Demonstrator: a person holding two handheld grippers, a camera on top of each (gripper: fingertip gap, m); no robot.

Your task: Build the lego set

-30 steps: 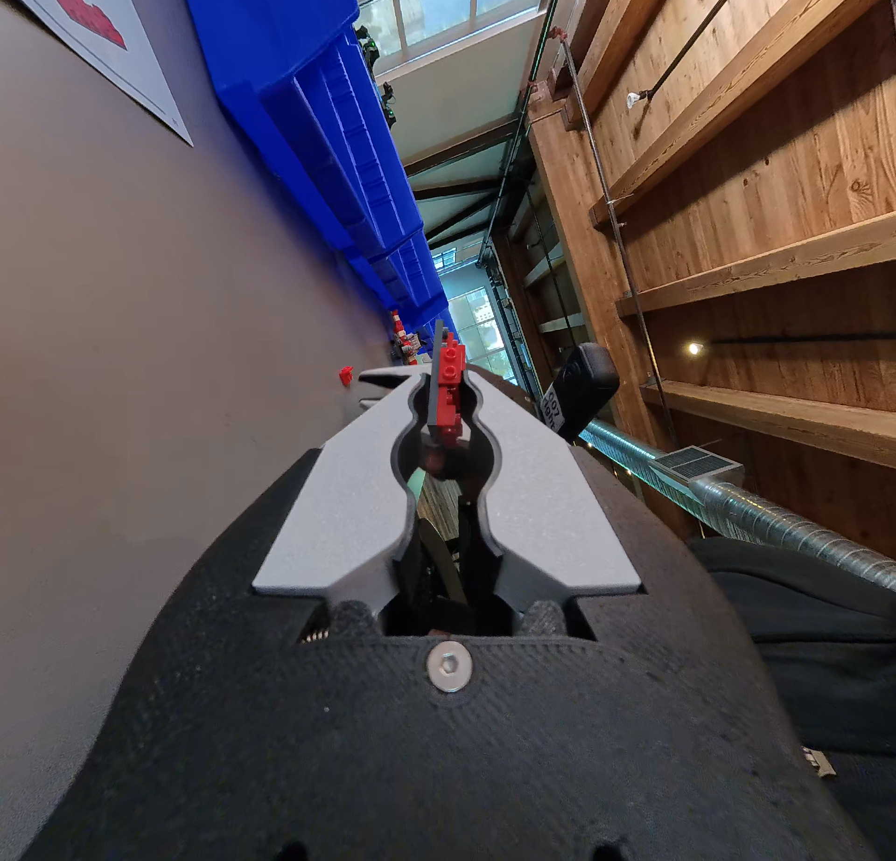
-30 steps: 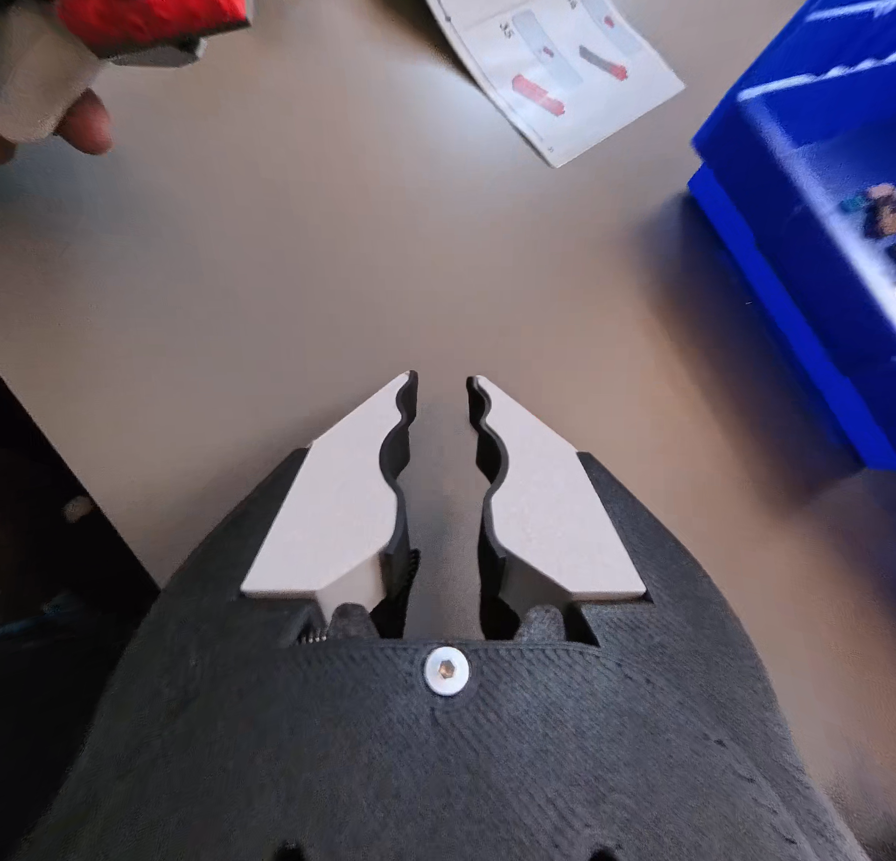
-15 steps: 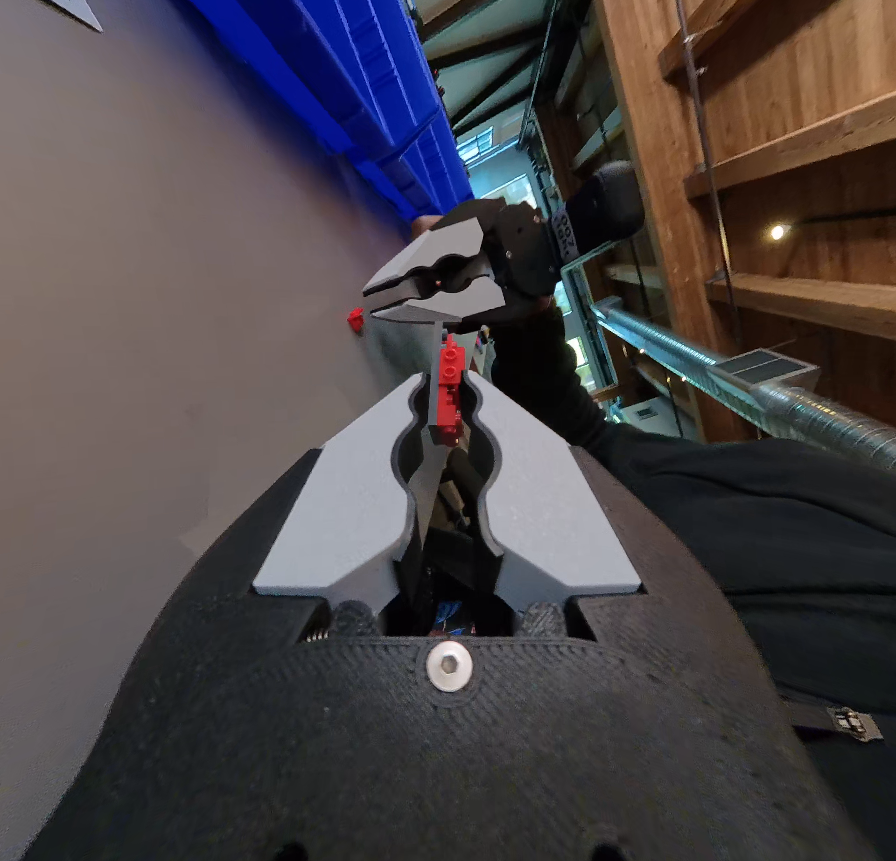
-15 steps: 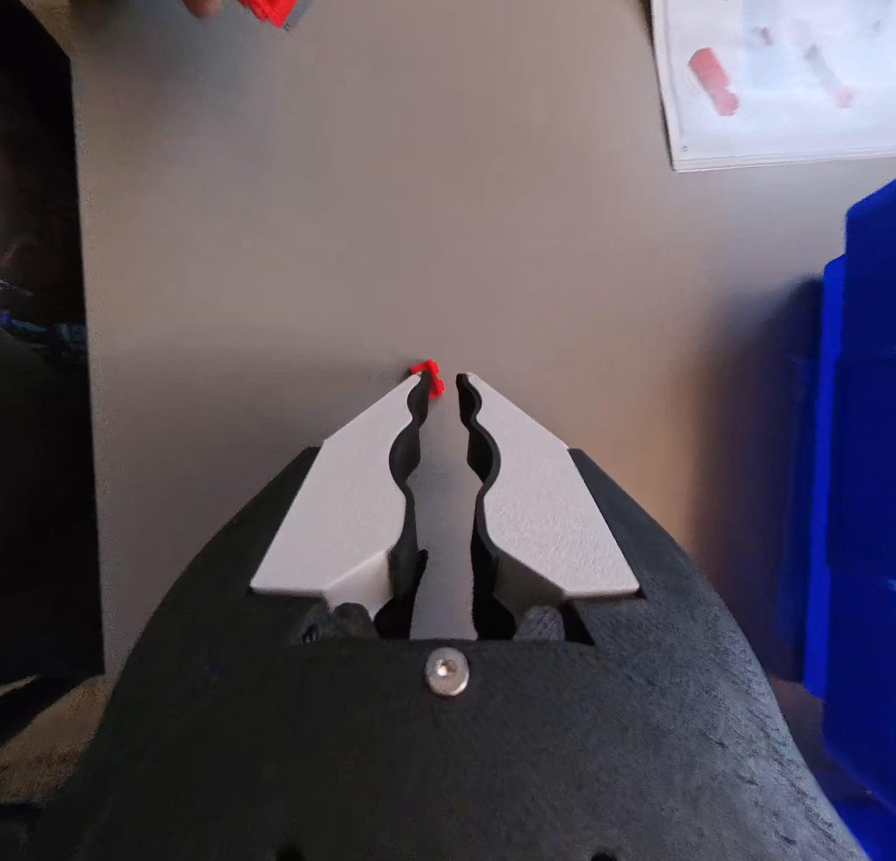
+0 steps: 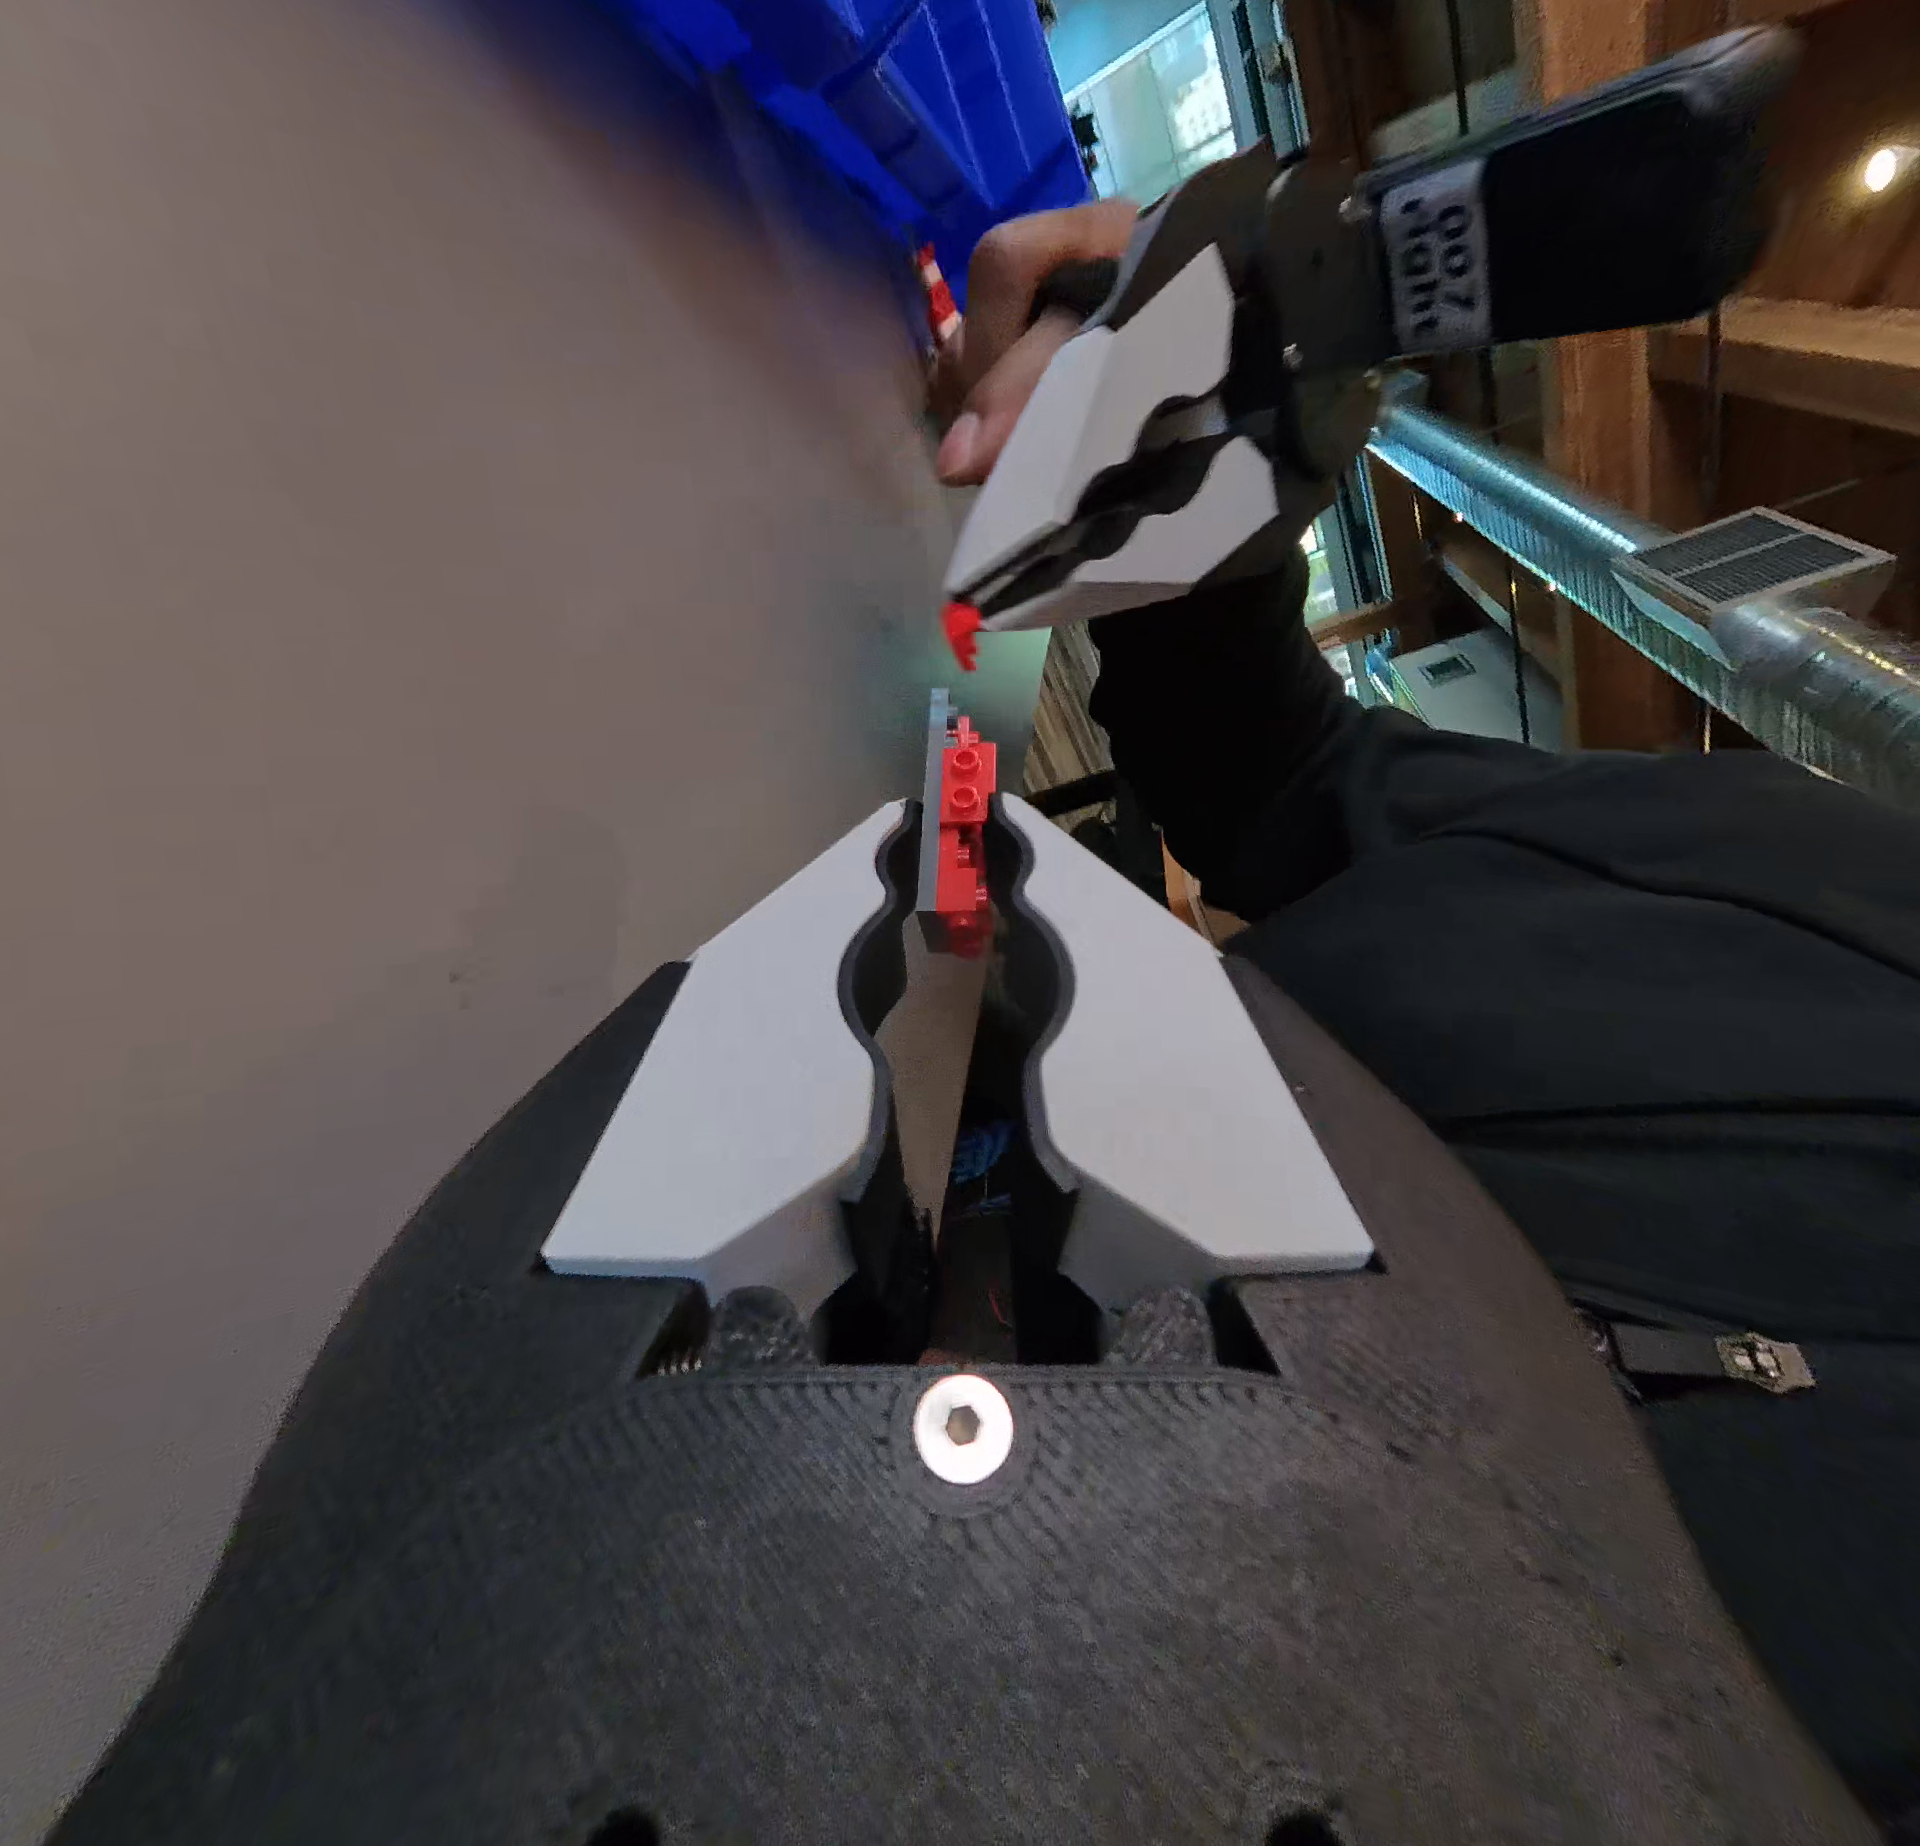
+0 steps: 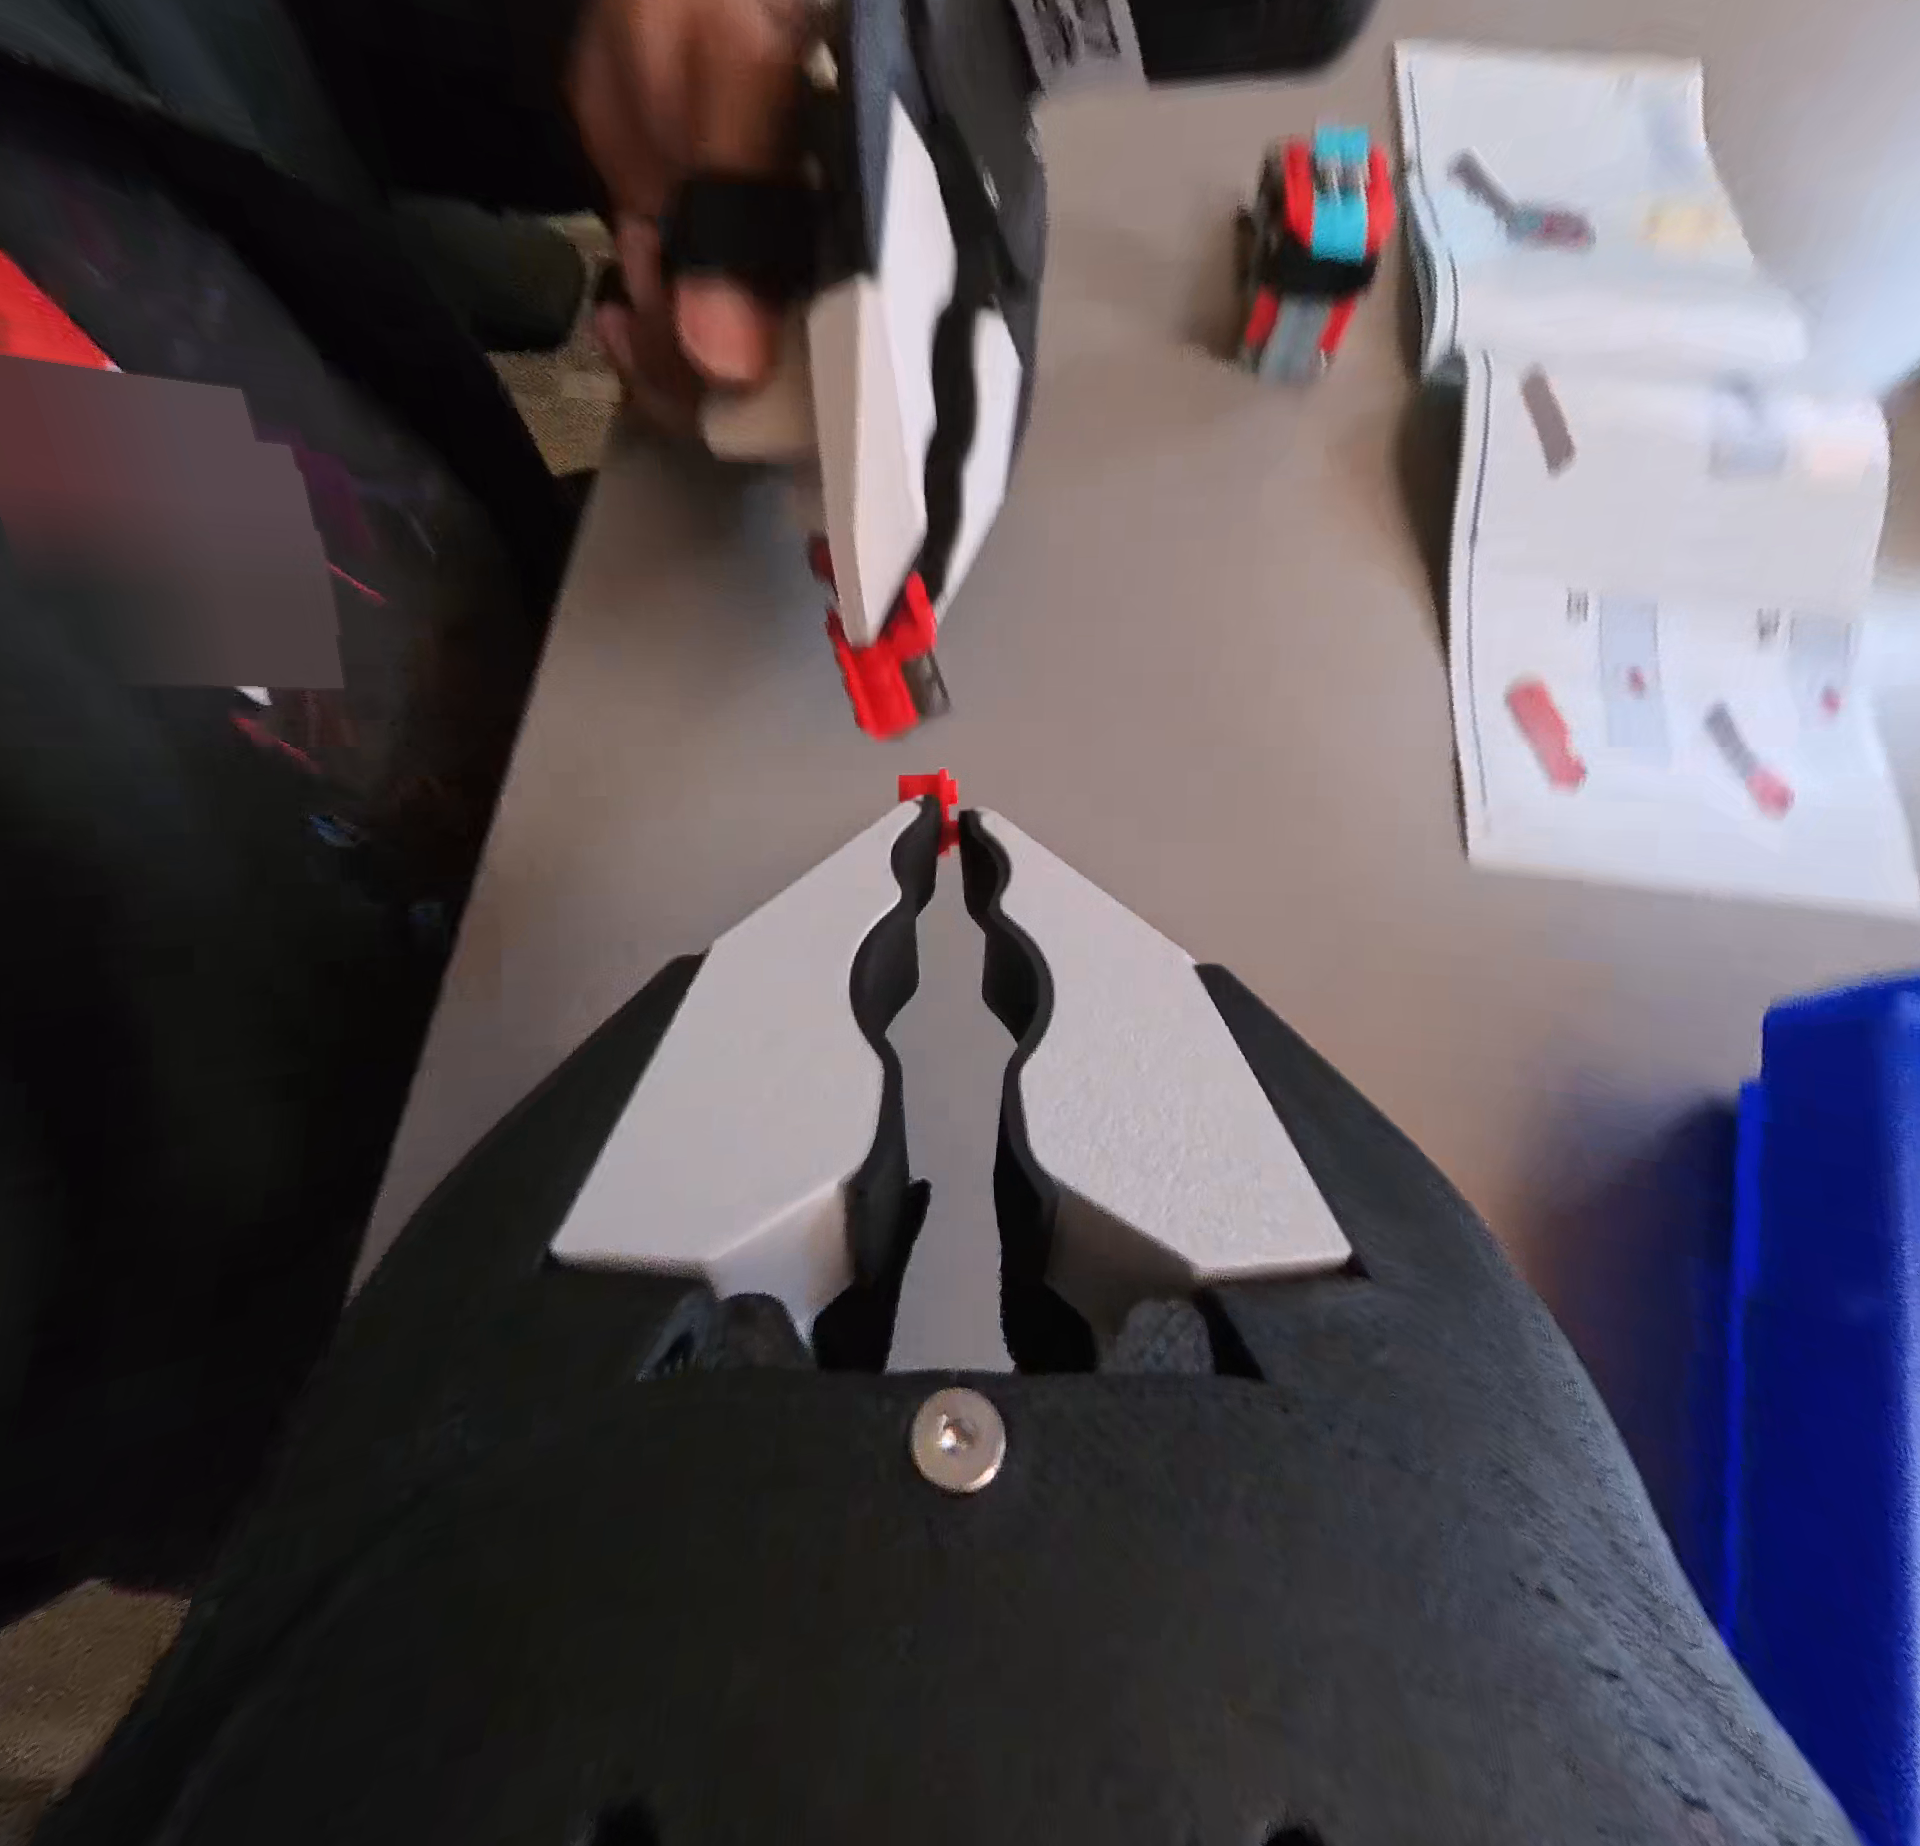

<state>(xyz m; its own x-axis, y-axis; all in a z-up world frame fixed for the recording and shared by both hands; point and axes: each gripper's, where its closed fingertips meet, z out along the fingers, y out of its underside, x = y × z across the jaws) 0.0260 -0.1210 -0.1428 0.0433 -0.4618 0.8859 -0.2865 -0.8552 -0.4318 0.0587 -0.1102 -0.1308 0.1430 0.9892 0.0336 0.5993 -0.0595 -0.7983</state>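
Pinching a small red piece (image 6: pixel 928 794) at the very tips of the right gripper (image 6: pixel 940 817), with the jaws drawn almost together and only a sliver of the piece caught between them. Clamping a red and grey sub-assembly (image 5: pixel 958 840) edge-on in the left gripper (image 5: pixel 951 809), with the jaws closed down to the thickness of that plate stack and its studded red end projecting forward past the tips. Holding both in the air above the grey table (image 6: pixel 1143 601), near its front edge, tip facing tip, with a short gap separating piece from sub-assembly. Judging the step in hand as seating the piece on the projecting red end. Doing it well by squaring the piece to the stud faces before closing the gap, approaching along the stud axis rather than sliding in sideways, and pressing straight while bracing the left gripper against the push. Avoiding any twist, given the shallow hold on the piece and the likely risk of its pivoting or popping free. Leaving well apart, farther back on the table, a partly built red, black and teal model (image 6: pixel 1314 248), an open instruction booklet (image 6: pixel 1662 601) and, at the right, blue bins (image 6: pixel 1849 1329).
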